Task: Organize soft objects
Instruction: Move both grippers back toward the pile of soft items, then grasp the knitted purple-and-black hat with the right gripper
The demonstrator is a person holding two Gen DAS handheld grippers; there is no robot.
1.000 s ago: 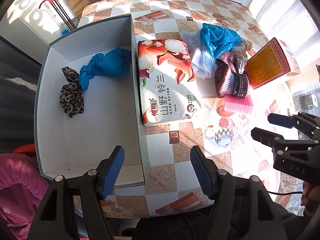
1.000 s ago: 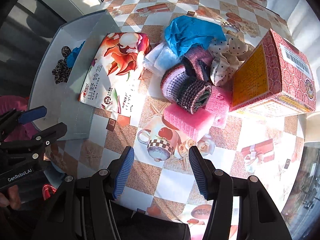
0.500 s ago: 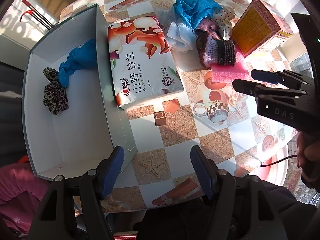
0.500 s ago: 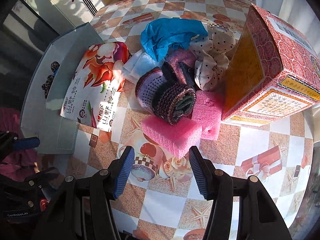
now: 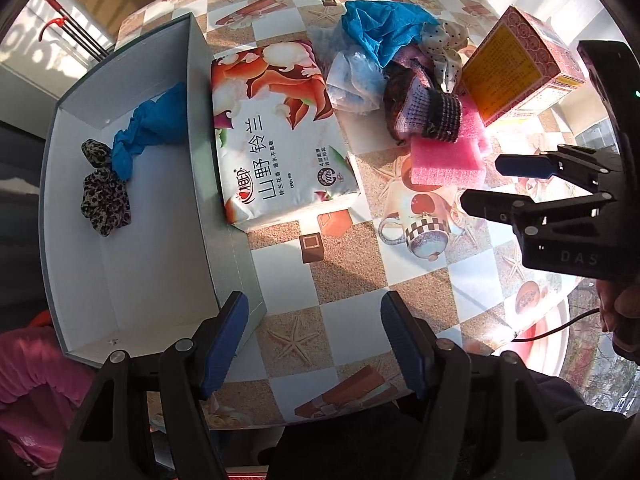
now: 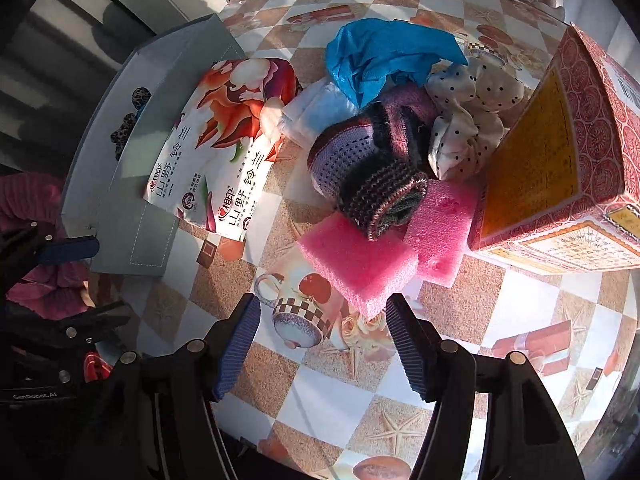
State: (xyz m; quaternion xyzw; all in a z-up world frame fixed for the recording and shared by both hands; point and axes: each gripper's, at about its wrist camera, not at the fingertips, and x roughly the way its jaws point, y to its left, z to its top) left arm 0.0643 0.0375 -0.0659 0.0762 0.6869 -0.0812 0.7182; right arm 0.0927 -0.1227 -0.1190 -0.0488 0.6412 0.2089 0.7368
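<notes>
A grey open box point(image 5: 132, 264) on the left holds a blue cloth point(image 5: 150, 130) and a leopard scrunchie point(image 5: 102, 196). A tissue pack point(image 5: 276, 132) lies against its right wall. Right of it is a heap: blue cloth point(image 6: 384, 54), pale plastic bag point(image 6: 316, 110), knitted purple piece point(image 6: 368, 168), dotted white cloth point(image 6: 468, 120), pink foam blocks point(image 6: 360, 260). My right gripper point(image 6: 322, 344) is open, just short of the front pink foam; it also shows in the left wrist view point(image 5: 492, 184). My left gripper point(image 5: 314, 344) is open and empty near the box's front corner.
A red and yellow carton point(image 6: 560, 160) stands right of the heap, touching the foam. The checked tablecloth point(image 6: 320, 400) covers the table. Red-handled poles point(image 5: 76, 28) lean beyond the box. Pink fabric point(image 5: 24, 380) lies below the table's near left edge.
My right gripper has moved forward toward the pink foam, which now sits closer between its fingers. My left gripper has shifted a little; both stay open.
</notes>
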